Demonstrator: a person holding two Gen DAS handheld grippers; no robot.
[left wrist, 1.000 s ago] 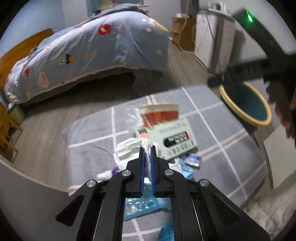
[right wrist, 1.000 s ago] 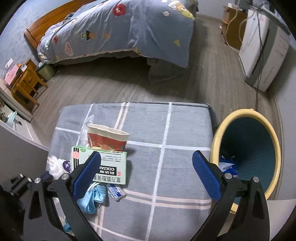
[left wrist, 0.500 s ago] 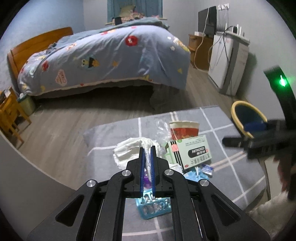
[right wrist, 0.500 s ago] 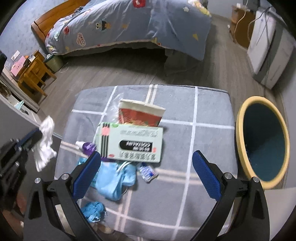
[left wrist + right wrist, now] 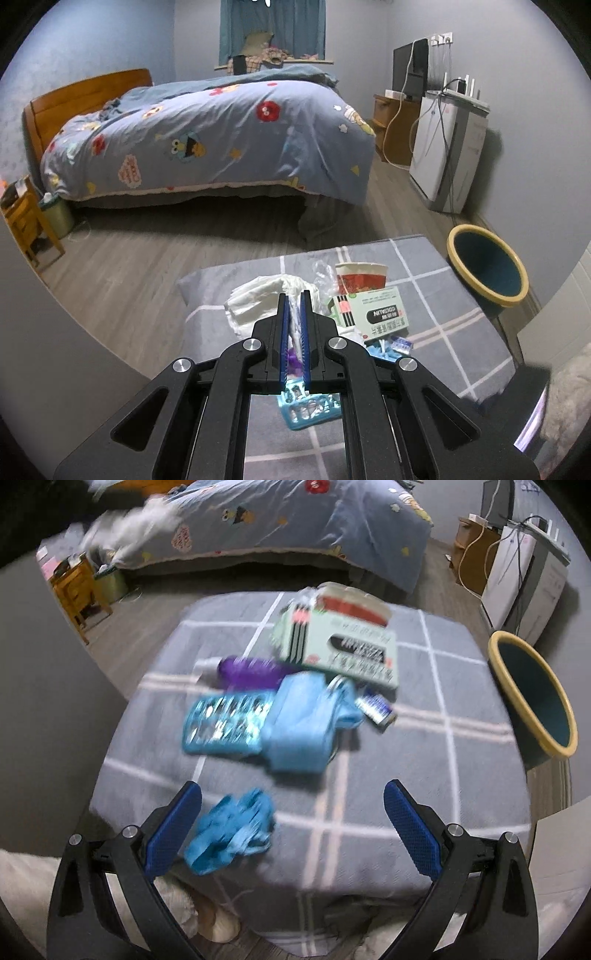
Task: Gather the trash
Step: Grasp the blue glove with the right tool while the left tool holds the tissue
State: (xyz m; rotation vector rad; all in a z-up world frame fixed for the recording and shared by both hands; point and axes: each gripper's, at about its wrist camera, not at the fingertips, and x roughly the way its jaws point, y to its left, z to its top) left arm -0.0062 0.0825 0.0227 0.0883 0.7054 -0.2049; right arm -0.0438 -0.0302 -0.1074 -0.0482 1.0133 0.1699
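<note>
Now, left tongs point(image 5: 294, 295) clenched on white tissue point(image 5: 258, 299); right tongs point(image 5: 291, 812) released, blue glove point(image 5: 231, 829) just inside left pad

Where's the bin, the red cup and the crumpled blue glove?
bin point(image 5: 484, 270), left wrist view, on its yellow rim.
red cup point(image 5: 360, 282), left wrist view, on its red side.
crumpled blue glove point(image 5: 231, 829), right wrist view, on its middle.

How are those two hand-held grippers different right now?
The left hand-held gripper is shut on a white tissue wad; the right hand-held gripper is wide open and empty. The left is lifted clear of the grey blanket; the right points down at a crumpled blue glove. Both have blue pads.
</note>
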